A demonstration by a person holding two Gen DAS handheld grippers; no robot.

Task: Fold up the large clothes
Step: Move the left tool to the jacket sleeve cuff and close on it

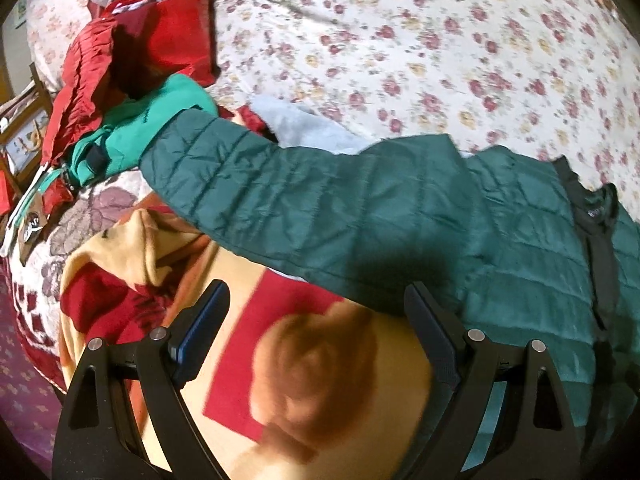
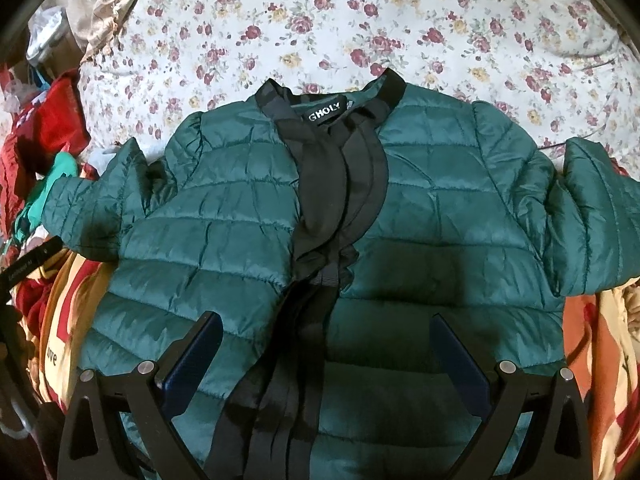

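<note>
A dark green quilted jacket (image 2: 432, 216) with black trim and a GHOLY label lies face up on the bed, both sleeves spread out sideways. Its left sleeve (image 1: 304, 200) stretches across the left wrist view. My left gripper (image 1: 316, 300) is open and empty, just below that sleeve, over a yellow and red blanket. My right gripper (image 2: 324, 328) is open and empty above the jacket's lower front, near the black zipper band (image 2: 320, 208).
A floral bedsheet (image 2: 360, 24) covers the bed behind the jacket. A pile of red and teal clothes (image 1: 132, 80) lies at the left. A yellow and red blanket (image 1: 304, 380) lies under the jacket's lower part. The bed edge and purple carpet (image 1: 20, 380) are at far left.
</note>
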